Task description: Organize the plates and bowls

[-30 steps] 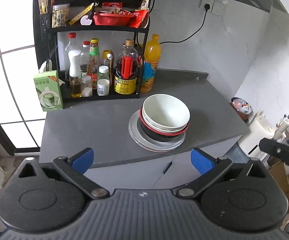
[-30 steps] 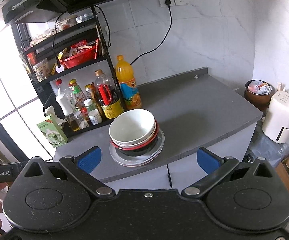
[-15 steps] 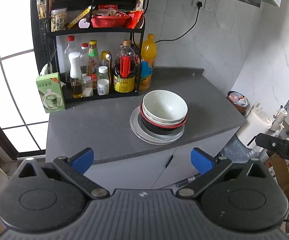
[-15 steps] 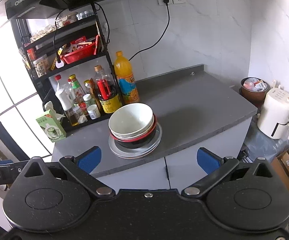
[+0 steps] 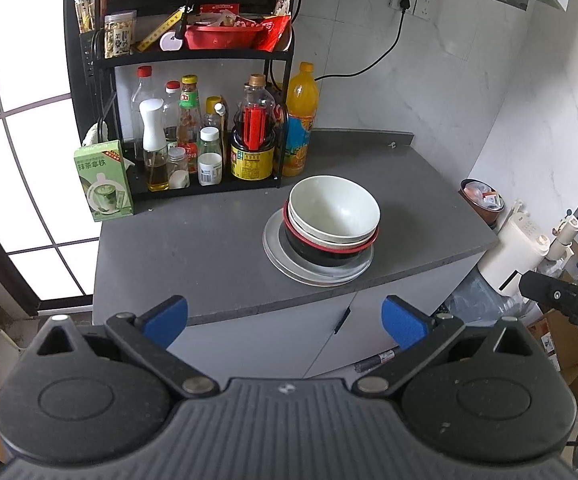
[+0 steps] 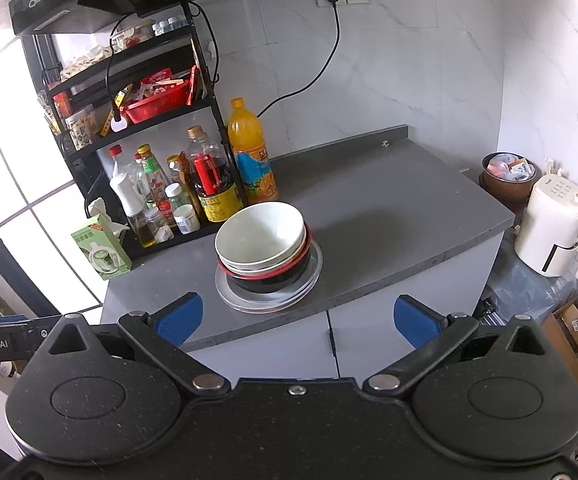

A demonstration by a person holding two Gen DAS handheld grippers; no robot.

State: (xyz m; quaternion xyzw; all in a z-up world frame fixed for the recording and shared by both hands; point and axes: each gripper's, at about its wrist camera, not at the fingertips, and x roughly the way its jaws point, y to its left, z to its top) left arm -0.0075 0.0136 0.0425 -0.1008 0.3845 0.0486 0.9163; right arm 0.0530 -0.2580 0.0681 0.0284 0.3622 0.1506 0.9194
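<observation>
Grey countertop (image 5: 209, 248): white bowl (image 5: 335, 208) nested in red-rimmed bowl (image 5: 329, 246) on plate (image 5: 285, 256), near front edge. Left gripper (image 5: 285, 316) and right gripper (image 6: 297, 316), splayed and empty, had drawn farther back; stacking apparently complete.

The white bowl (image 5: 335, 208) at frame centre looks glossy and smooth, stacked above a clear glass plate (image 5: 317, 270). The grey countertop (image 5: 193, 248) is matt; the upper-left rack (image 5: 193, 54) is black metal.

Grey counter (image 5: 209, 252): plate (image 5: 317, 274), rack (image 5: 193, 192), perhaps tea box (image 5: 105, 186).
</observation>
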